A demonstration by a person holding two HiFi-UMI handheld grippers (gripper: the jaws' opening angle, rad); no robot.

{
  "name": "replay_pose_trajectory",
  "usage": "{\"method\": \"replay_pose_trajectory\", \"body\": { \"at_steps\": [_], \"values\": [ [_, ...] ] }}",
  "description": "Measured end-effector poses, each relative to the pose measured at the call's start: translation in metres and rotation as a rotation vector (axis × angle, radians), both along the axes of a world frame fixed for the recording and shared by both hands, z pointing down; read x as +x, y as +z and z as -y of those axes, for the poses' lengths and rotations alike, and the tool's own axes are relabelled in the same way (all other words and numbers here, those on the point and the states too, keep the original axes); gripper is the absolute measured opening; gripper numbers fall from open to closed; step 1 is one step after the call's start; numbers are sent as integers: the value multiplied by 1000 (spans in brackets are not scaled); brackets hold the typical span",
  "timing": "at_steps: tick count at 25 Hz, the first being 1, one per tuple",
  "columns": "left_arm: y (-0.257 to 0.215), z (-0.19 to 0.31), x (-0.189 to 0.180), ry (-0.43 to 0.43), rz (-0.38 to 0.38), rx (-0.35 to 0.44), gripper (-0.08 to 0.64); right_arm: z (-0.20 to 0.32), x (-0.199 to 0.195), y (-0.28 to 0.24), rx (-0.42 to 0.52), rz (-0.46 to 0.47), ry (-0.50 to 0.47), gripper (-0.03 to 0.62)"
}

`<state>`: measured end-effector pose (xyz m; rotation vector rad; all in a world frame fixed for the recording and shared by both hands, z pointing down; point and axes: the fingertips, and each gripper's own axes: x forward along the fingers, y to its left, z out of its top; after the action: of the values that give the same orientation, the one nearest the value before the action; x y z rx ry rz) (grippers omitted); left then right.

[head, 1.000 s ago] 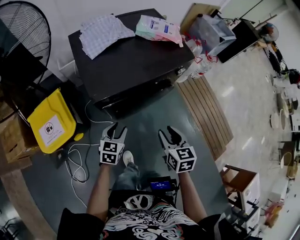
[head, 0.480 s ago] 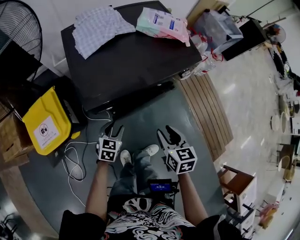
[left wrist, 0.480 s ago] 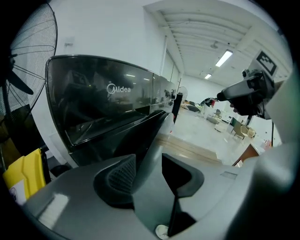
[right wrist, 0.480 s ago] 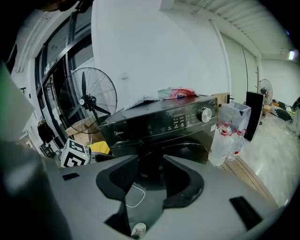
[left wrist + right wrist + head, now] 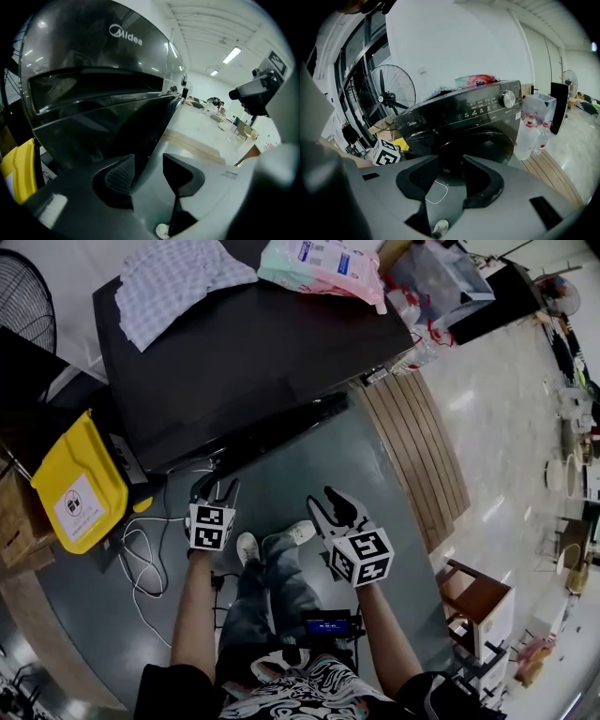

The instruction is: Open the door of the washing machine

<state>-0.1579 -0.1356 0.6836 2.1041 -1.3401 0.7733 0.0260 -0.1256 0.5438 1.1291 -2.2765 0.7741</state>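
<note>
**Approach to the washing machine: both grippers lowered, door still shut**

Over the last second you have brought the 2 grippers down and forward. In the head view the black washing machine (image 5: 253, 352) has drawn nearer and now fills the upper frame. A checked cloth (image 5: 173, 282) and a soft packet (image 5: 323, 263) lie on its top.

The left gripper (image 5: 214, 491) hangs just before the machine's lower left front edge, near the yellow bin (image 5: 75, 488) and the white cable (image 5: 141, 549) on the floor. Its jaws have just been opening and stand wide. In the left gripper view nothing lies between them; the glossy dark front is close behind.

The right gripper (image 5: 333, 507) sits farther from the machine, beside your shoe. Its jaws are equally wide and empty. The right gripper view looks between them at the control panel and the round door (image 5: 487, 138) below it, which is closed against the front. A fan (image 5: 391, 98) stands to the machine's left and bottled water (image 5: 534, 126) to its right.

Reading for the task: this is the approach step, and neither gripper touches the door. The wider left jaws suggest preparation for a grasp. The door's handle or recess cannot be made out in any view, so find it before you close either gripper.
</note>
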Motion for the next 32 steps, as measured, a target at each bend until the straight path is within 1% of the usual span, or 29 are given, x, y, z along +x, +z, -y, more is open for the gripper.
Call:
{"method": "replay_pose_trajectory", "body": {
  "at_steps": [4, 9, 13, 17, 21, 25, 32],
  "values": [
    [21, 6, 4, 12, 15, -23, 214, -5, 4, 15, -27, 4, -16, 164],
    [34, 16, 9, 17, 24, -27, 215, -8, 12, 31, -56, 6, -22, 164],
    [41, 24, 15, 21, 51, -32, 173, -8, 21, 39, -64, 13, -21, 163],
    [40, 25, 16, 46, 56, -29, 166, -9, 27, 43, -68, 12, -14, 160],
    [42, 22, 19, 88, 80, -42, 149, -13, 29, 47, -78, 16, -8, 155],
    [42, 19, 21, 90, 98, -32, 144, -14, 23, 45, -84, 25, -15, 151],
    [43, -7, 40, 120, 64, -61, 126, -13, 11, 43, -80, 23, -31, 149]
  ]
}}
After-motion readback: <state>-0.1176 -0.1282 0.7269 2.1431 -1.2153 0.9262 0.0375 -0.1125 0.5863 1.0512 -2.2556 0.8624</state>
